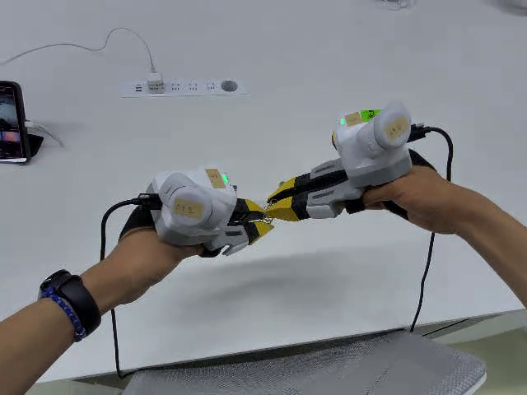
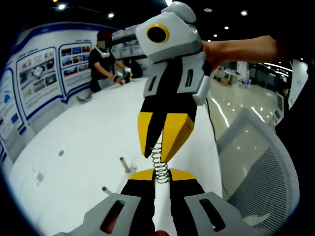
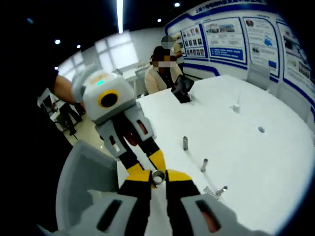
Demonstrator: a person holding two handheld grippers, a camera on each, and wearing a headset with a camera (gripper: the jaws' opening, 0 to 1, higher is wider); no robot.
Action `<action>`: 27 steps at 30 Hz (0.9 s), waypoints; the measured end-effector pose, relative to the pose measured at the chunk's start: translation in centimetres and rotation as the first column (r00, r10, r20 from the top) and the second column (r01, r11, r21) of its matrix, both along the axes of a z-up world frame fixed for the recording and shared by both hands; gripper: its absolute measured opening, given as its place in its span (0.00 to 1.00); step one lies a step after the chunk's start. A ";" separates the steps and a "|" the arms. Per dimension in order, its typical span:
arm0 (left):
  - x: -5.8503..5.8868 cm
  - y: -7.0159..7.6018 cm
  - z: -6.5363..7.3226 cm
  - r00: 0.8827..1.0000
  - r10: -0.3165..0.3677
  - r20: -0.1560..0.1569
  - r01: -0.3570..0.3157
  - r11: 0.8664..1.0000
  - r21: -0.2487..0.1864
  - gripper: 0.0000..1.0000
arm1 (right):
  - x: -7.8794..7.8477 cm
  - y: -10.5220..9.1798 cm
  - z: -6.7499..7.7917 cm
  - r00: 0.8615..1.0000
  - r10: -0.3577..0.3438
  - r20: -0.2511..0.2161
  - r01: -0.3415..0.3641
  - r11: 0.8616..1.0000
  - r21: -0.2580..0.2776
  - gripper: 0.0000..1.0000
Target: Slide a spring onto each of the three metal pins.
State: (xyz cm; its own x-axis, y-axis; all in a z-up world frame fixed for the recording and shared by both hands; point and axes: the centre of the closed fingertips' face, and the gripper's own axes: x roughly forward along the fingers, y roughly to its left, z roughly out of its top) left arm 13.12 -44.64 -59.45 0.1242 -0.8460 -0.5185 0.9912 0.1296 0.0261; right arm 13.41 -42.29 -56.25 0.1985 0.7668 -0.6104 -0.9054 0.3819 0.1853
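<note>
A small metal spring (image 2: 158, 164) spans the gap between the two grippers, which meet tip to tip above the white table (image 1: 329, 271). My left gripper (image 2: 157, 176) is shut on its near end. My right gripper (image 3: 158, 178) pinches the other end, which shows there as a ring (image 3: 158, 177). In the head view the left gripper (image 1: 257, 228) comes from the left and the right gripper (image 1: 276, 207) from the right. Three short metal pins stand on the table (image 3: 185, 142) (image 3: 204, 164) (image 3: 224, 189). Another spring (image 3: 210, 191) lies beside the nearest one.
A white power strip (image 1: 183, 86) with a plugged charger lies at the back. A phone on a stand (image 1: 11, 122) sits at the left edge. A grey mesh chair (image 1: 346, 370) is below the table's front edge. People work at the table's far end.
</note>
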 end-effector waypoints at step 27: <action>-1.0 -0.7 0.3 0.999 -0.054 -0.009 0.054 0.998 -0.018 0.09 | -1.7 -0.6 -1.7 0.957 0.290 0.019 -0.277 0.930 -0.240 0.12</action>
State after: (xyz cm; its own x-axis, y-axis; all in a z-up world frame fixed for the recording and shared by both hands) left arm 12.11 -45.31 -59.13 0.0734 -0.8605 -0.5041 0.9970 0.0763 0.0149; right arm 11.72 -42.93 -57.92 0.0304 0.6342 -0.7726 -0.9884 0.1343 0.0714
